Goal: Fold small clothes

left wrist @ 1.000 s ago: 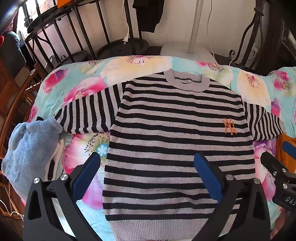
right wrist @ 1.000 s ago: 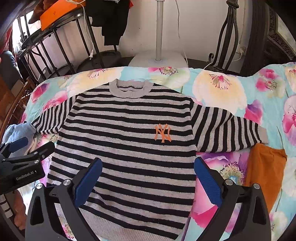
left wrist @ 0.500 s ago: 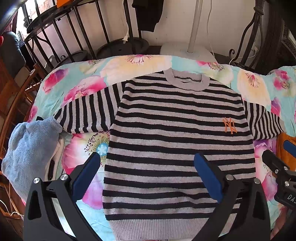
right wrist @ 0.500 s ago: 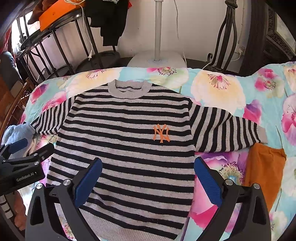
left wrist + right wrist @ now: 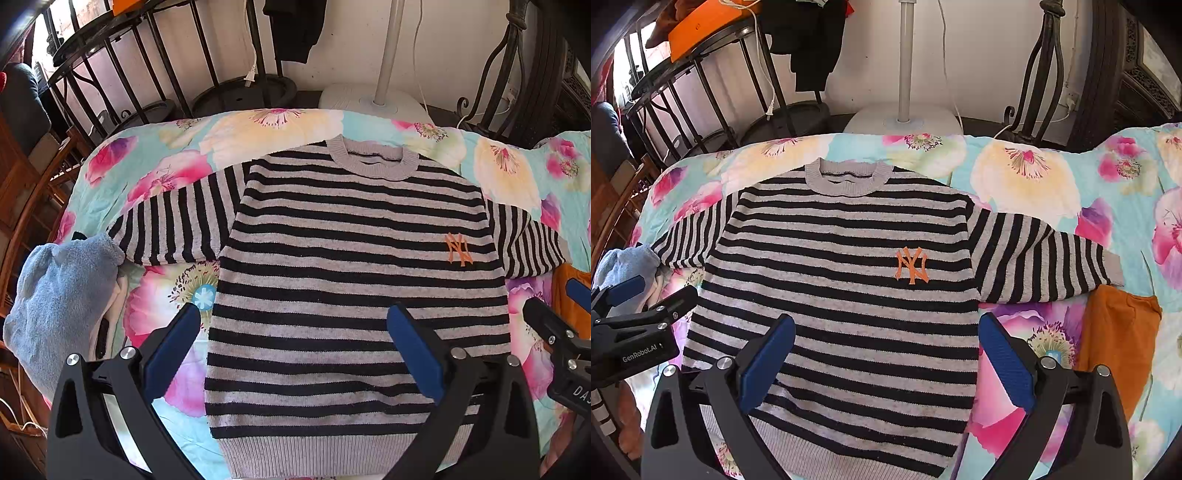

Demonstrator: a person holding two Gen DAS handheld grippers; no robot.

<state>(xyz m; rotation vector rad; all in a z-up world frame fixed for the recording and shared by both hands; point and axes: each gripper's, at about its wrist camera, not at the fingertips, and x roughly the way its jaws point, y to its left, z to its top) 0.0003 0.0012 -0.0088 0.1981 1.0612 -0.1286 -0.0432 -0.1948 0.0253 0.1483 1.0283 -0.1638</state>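
From your left gripper (image 5: 293,328), the sweater (image 5: 354,280) lies face up and flat on the flowered bedspread (image 5: 155,173), collar toward the wall, both sleeves spread out sideways. Your gripper's frame cuts off the corners of the grey hem, and the far sleeve runs behind the tip of your right gripper (image 5: 565,314) at the frame's edge, so its cuff is lost to you here. The near cuff tucks under a blue towel (image 5: 59,295) heaped at the bed's side. Your left jaws stand wide apart above the lower body of the sweater, holding nothing.

From your right gripper (image 5: 886,332), the same sweater shows grey and black stripes, a ribbed grey collar and an orange emblem (image 5: 911,265) on the chest. This view gives you what the other hides: the full right-hand sleeve down to its grey cuff, with an orange cloth (image 5: 1115,339) lying just below it. The towel (image 5: 624,264) is mostly hidden behind your left gripper (image 5: 646,295). Your right jaws are also spread wide and empty, one pad (image 5: 768,362) over the stripes, the other over the bedspread (image 5: 1034,177).
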